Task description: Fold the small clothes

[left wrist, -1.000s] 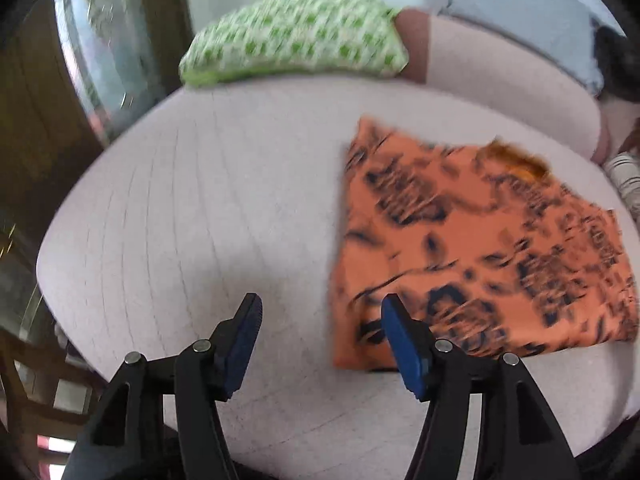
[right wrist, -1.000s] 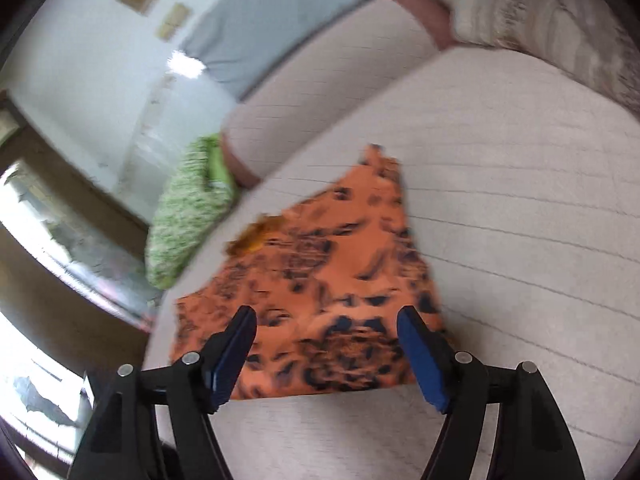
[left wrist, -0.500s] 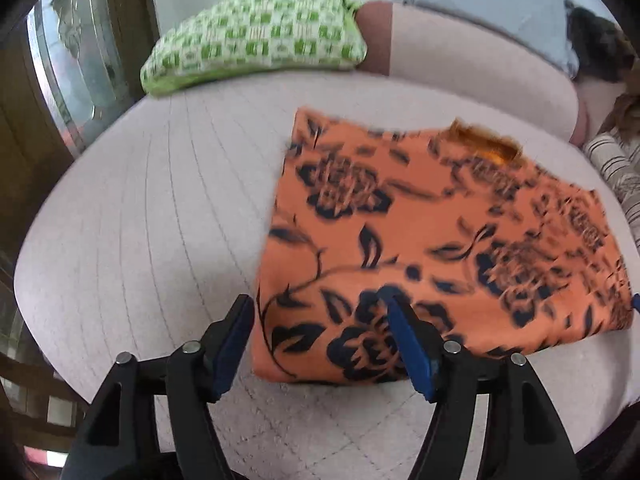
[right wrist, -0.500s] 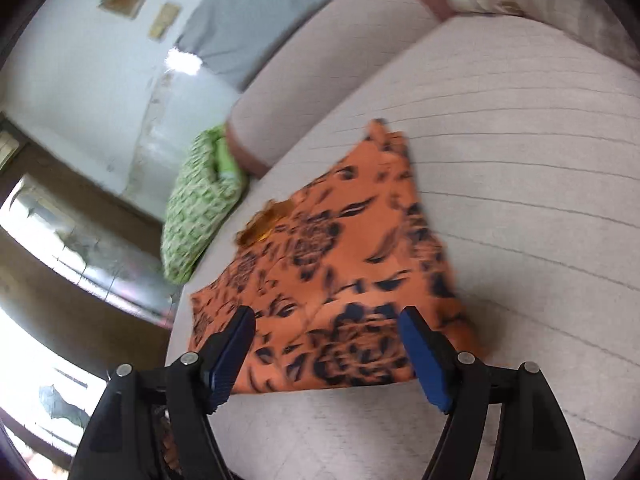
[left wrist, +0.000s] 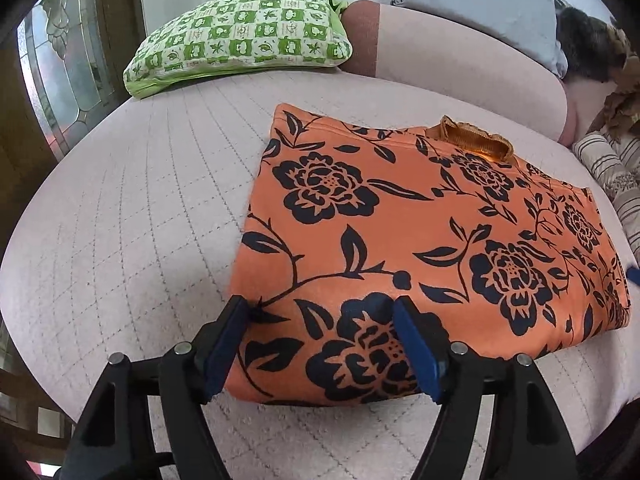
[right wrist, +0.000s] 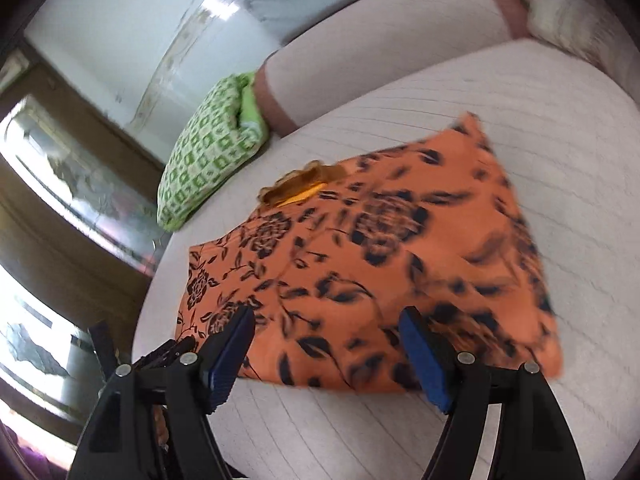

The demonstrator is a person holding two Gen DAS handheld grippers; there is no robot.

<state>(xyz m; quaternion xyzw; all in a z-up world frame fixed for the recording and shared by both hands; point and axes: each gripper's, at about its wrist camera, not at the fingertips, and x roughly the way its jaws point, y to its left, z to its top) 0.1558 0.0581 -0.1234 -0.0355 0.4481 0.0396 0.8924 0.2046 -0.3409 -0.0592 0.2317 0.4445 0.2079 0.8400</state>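
An orange garment with a black flower print (left wrist: 420, 240) lies folded flat on a pale quilted bed (left wrist: 140, 220); its orange collar (left wrist: 468, 140) points to the far side. My left gripper (left wrist: 324, 344) is open, its blue pads straddling the garment's near left corner. In the right wrist view the same garment (right wrist: 380, 264) is blurred. My right gripper (right wrist: 328, 352) is open over the garment's near edge. The left gripper's black frame shows in the right wrist view (right wrist: 160, 356) at the garment's left corner.
A green-and-white checked pillow (left wrist: 240, 36) lies at the far left of the bed. A pale pink bolster (left wrist: 460, 60) runs along the far side. A striped cushion (left wrist: 612, 172) sits at the right. A glass door (left wrist: 68, 64) stands left of the bed.
Both grippers have moved in toward the garment. The left one shifted right and forward so its pads now straddle the near left corner. The right one came closer to the near edge.
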